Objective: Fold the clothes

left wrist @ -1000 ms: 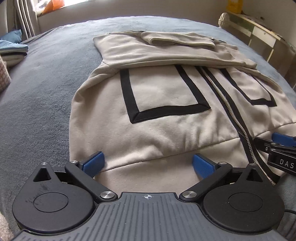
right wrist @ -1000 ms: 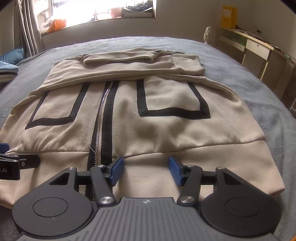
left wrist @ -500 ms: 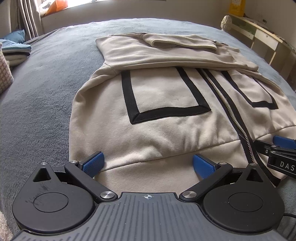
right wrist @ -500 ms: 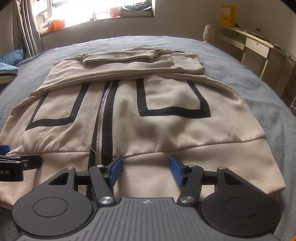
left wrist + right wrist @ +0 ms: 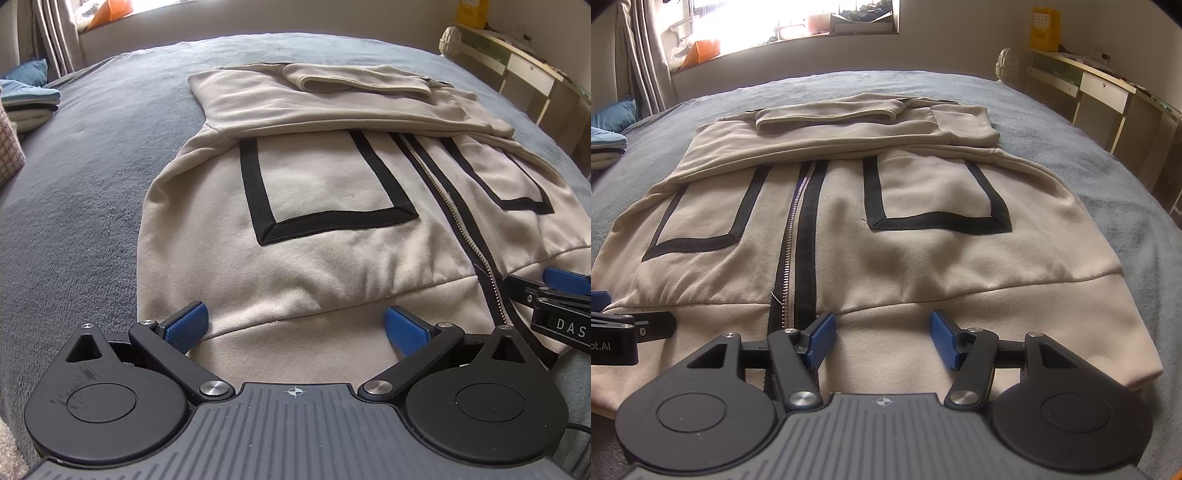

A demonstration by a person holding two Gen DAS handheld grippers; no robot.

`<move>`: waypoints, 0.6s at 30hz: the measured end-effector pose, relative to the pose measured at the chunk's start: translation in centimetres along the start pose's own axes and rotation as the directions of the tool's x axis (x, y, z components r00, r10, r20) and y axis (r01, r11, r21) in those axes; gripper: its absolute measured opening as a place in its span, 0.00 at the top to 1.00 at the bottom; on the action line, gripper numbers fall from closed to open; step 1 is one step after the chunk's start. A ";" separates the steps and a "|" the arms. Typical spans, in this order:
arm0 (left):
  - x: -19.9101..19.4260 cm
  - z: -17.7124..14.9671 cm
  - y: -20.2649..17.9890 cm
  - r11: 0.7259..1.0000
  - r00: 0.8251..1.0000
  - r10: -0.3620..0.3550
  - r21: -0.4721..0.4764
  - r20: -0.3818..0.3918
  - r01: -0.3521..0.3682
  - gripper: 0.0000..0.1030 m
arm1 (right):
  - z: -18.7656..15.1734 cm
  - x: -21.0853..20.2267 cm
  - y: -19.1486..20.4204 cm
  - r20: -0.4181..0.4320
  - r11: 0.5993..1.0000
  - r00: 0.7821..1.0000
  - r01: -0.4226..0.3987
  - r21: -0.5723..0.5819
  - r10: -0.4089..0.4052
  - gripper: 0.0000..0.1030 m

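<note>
A beige zip-up hoodie with black-trimmed pockets lies flat on the grey bed, its sleeves folded across the far part. In the right wrist view the same hoodie fills the middle, zipper running toward me. My left gripper stands open wide over the hem band on the hoodie's left side, nothing pinched between its blue pads. My right gripper is open over the hem just right of the zipper, with only flat cloth under the gap. Each gripper shows at the other view's edge.
The grey blanket covers the bed all around the hoodie. A stack of folded clothes sits at the far left. A white desk stands beyond the bed at right, and a window sill at the back.
</note>
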State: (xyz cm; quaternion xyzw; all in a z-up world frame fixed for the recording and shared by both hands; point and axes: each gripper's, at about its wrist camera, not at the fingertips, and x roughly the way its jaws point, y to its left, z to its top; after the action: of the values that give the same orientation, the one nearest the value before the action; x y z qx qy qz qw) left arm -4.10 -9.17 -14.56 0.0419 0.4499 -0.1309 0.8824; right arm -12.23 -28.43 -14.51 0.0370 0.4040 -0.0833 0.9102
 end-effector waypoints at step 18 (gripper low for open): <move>0.0 0.2 -0.2 1.000 1.000 0.008 0.005 -0.020 -0.007 0.00 | -0.4 0.0 -0.2 0.022 1.000 1.000 -0.013 0.004 0.013 0.41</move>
State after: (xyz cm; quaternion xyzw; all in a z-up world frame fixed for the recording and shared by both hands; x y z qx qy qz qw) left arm -3.98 -9.40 -14.42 0.0472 0.4583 -0.1284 0.8782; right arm -12.56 -28.54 -14.79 0.0408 0.3936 -0.0788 0.9150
